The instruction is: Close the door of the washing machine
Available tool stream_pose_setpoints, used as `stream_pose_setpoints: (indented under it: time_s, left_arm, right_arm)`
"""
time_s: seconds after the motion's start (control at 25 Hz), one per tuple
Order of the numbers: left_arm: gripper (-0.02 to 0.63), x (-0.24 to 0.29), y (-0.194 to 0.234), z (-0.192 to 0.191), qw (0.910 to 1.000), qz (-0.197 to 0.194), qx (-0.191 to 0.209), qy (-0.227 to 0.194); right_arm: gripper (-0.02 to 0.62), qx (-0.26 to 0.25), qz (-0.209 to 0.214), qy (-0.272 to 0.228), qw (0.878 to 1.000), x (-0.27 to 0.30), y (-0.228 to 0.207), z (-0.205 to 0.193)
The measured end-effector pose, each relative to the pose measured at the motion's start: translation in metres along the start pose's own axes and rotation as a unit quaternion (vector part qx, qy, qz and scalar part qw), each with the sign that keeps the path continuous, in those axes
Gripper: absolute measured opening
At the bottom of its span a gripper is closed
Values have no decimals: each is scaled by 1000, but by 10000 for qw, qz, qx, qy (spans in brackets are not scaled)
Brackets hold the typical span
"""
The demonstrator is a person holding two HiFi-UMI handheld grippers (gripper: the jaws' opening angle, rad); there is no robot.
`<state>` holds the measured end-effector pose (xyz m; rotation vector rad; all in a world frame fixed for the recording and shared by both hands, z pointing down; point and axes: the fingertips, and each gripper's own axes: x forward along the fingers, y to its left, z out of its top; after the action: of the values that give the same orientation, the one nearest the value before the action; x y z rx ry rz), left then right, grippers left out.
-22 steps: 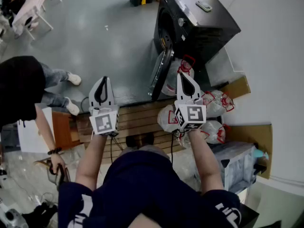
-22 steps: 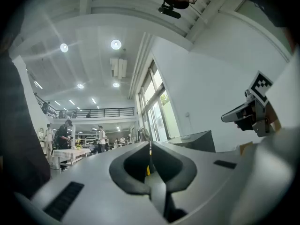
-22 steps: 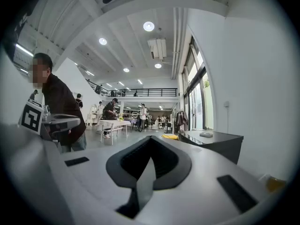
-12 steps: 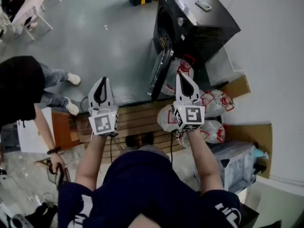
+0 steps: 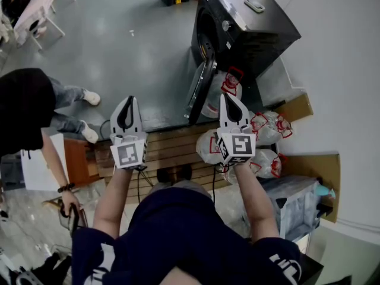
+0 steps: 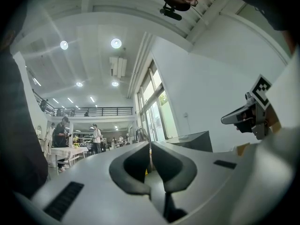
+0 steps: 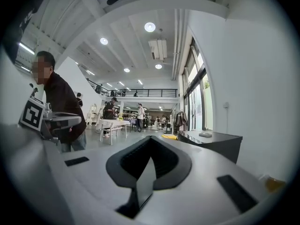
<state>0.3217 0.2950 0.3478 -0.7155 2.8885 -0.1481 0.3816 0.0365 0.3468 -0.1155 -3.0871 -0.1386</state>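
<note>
Nothing of the job is done yet. The washer [image 5: 249,31] stands on the floor against the wall, ahead of me and to my right, and its door [image 5: 200,91] hangs wide open. It swings out from the front toward me, edge-on, so the drum mouth [image 5: 205,37] is bare.

My left gripper [image 5: 127,101] has its jaws pressed together with nothing between them. It is held out over the far edge of the boards [image 5: 172,147] I stand on, well apart from the door. My right gripper [image 5: 228,98] is likewise closed and empty. It is the nearer one, just beside the door's lower edge as seen from my head, though I cannot tell whether it is at the same height. Neither touches the door.

Tied bags [image 5: 270,129] lie on the floor near the right end of the boards, between me and the washer's side. One seems to sit behind the open door. A person [image 5: 24,108] stands off to my left, well clear.

What is left, as I judge it, is the whole task. I must bring a closed gripper against the door's outer face, most likely the right, and push it round until it latches over the drum mouth. The bag by the door may need watching.
</note>
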Motion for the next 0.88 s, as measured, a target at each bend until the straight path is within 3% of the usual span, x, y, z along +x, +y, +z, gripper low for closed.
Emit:
stream_pose_setpoints:
  time_s: [0.88]
  left_arm:
    - [32, 4, -10, -3, 9996, -285, -9, 70]
  right_arm:
    - [20, -100, -61, -73, 9999, -9, -2, -7]
